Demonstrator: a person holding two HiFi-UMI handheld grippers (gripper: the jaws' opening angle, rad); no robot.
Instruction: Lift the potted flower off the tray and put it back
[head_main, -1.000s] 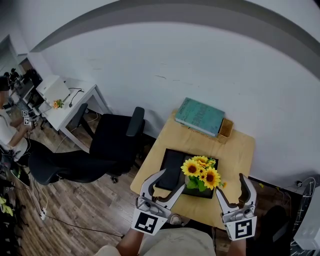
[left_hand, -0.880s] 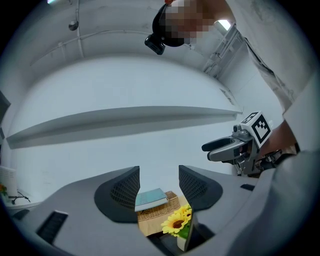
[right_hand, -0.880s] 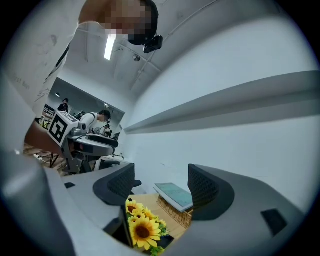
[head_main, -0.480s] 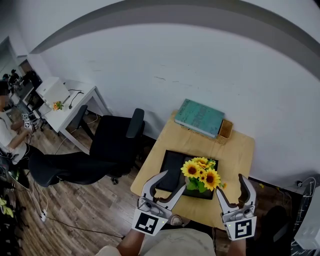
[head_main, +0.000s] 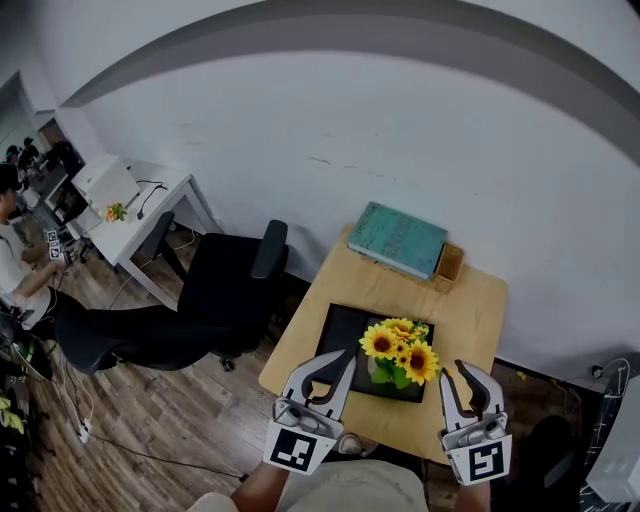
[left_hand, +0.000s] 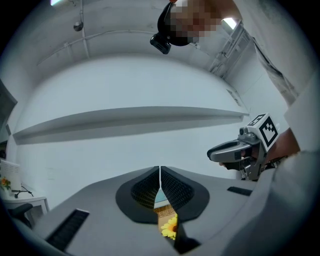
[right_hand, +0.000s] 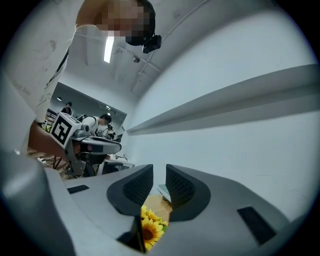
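The potted sunflowers (head_main: 400, 350) stand on the right part of a black tray (head_main: 338, 332) on a small wooden table (head_main: 480, 300). My left gripper (head_main: 340, 364) hovers at the tray's near left corner. Its jaws have just closed and are shut with nothing between them; in the left gripper view they meet (left_hand: 160, 181) above a yellow bloom (left_hand: 170, 227). My right gripper (head_main: 463, 374) hangs just right of the flowers. Its jaws have just been closing and keep a narrow gap (right_hand: 160, 187) with nothing in it. Neither gripper touches the pot.
A teal book (head_main: 397, 238) and a small wooden box (head_main: 449, 263) lie at the table's far edge by the white wall. A black office chair (head_main: 235, 275) stands left of the table. Further left are a white desk (head_main: 125, 205) and a seated person.
Both grippers' jaws have come together from wide open: the left ones fully, the right ones to a narrow gap. Neither hand has moved, and the flowers stay on the tray.
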